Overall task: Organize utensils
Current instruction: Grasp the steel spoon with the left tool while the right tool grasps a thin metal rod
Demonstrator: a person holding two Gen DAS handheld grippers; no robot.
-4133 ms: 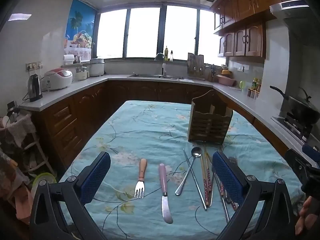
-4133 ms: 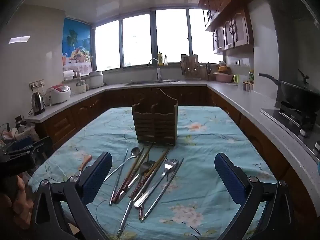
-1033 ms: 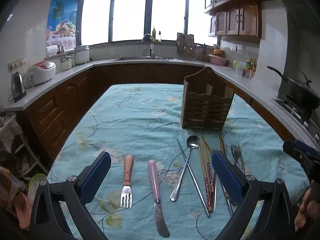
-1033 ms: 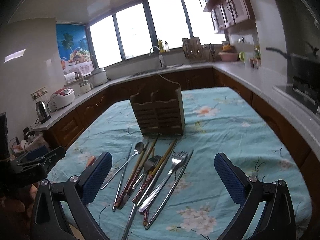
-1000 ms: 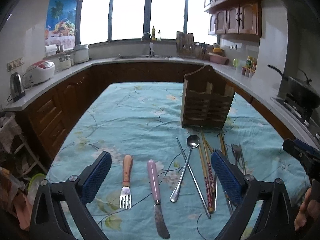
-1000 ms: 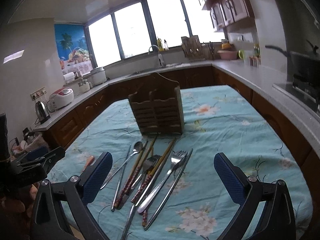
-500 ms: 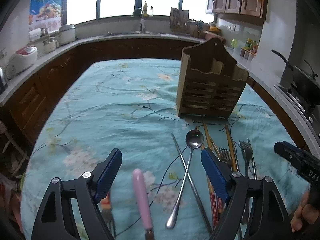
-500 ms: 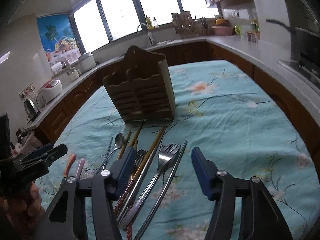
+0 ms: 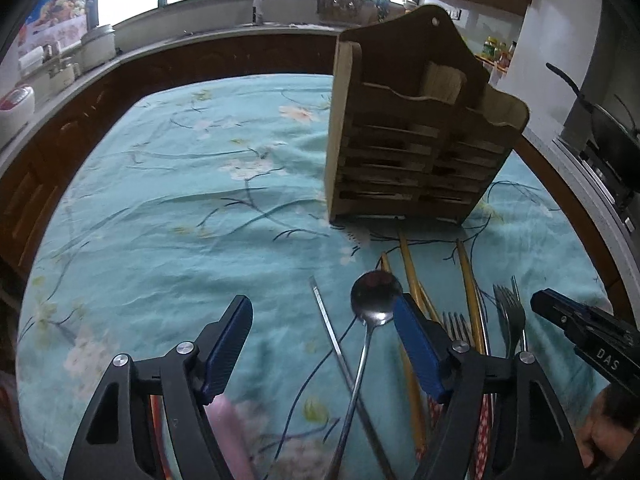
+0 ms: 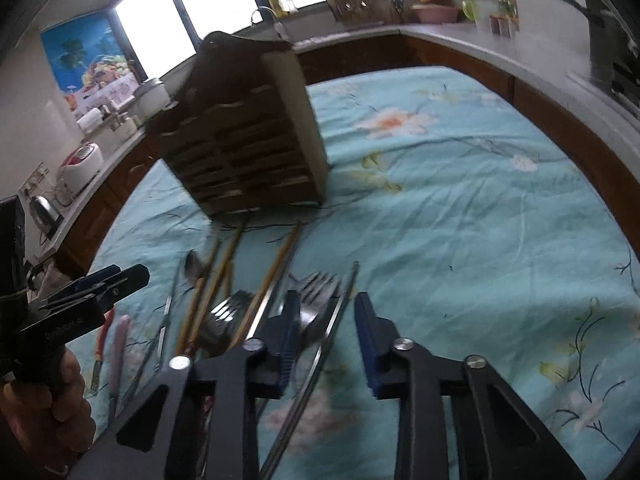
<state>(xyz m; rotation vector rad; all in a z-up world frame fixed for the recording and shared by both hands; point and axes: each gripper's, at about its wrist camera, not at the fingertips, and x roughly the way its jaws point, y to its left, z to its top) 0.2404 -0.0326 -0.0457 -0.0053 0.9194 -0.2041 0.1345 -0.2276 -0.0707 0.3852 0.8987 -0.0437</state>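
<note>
A wooden utensil caddy point(image 9: 416, 148) stands on the teal flowered tablecloth point(image 9: 200, 200); it also shows in the right wrist view point(image 10: 248, 148). Loose utensils lie in front of it: a steel spoon point(image 9: 374, 304), a metal chopstick point(image 9: 332, 332), yellow chopsticks point(image 9: 466, 280), forks point(image 9: 508, 308) and a pink-handled knife point(image 9: 226, 428). My left gripper point(image 9: 324, 336) is open, low over the spoon and metal chopstick. My right gripper point(image 10: 326, 320) is open with a narrow gap, low over a fork point(image 10: 316, 292) and a long metal chopstick point(image 10: 332, 324).
Kitchen counters with dark wood cabinets ring the table. A rice cooker point(image 10: 80, 164) and kettle point(image 10: 42, 208) stand at the left, a wok point(image 9: 604, 120) on the stove at the right. The cloth to the right of the utensils point(image 10: 480, 240) is bare.
Both grippers have dropped down and forward toward the utensils, and both have narrowed their jaws. The right gripper narrowed most. The caddy now looms closer in both views.
</note>
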